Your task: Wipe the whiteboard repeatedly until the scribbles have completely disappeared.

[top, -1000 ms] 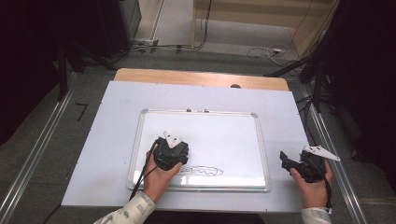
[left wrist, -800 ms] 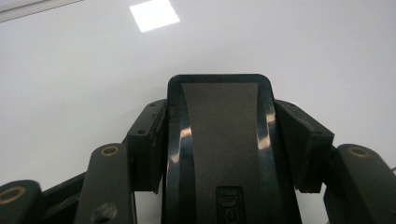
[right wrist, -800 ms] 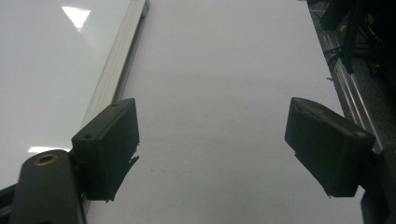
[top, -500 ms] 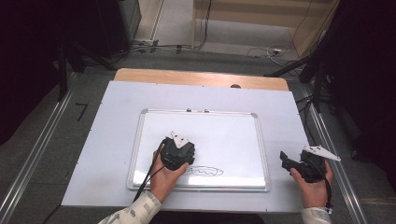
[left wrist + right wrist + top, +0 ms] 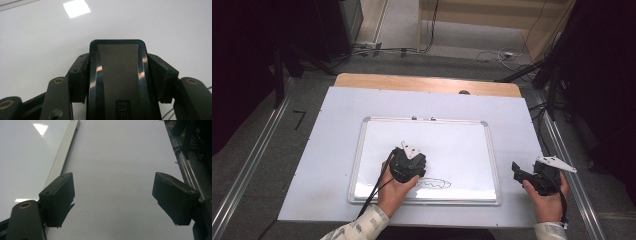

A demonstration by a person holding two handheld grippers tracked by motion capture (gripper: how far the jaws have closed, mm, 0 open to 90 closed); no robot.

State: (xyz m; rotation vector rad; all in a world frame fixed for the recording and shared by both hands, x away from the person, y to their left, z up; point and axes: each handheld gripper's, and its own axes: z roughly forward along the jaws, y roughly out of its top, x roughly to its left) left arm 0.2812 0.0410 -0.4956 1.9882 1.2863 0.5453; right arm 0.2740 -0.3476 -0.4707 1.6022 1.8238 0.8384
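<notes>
Between the left gripper's (image 5: 117, 75) clamped jaws, a black eraser (image 5: 117, 82), label unreadable; right gripper (image 5: 120, 202) jaws apart.

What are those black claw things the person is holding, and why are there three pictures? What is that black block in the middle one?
They are hand-held grippers: tools with two black jaws that pinch things, a bit like big tweezers. A person holds one in each hand. One picture looks down from above the white table. The other two come from small cameras riding on the grippers, looking along their jaws. On the table lies a whiteboard with a black scribble near its front edge. The left gripper, over the board close to the scribble, is pinching a black and grey block, which looks like a board eraser. The right gripper sits beside the board with its jaws wide apart, holding nothing.
</notes>
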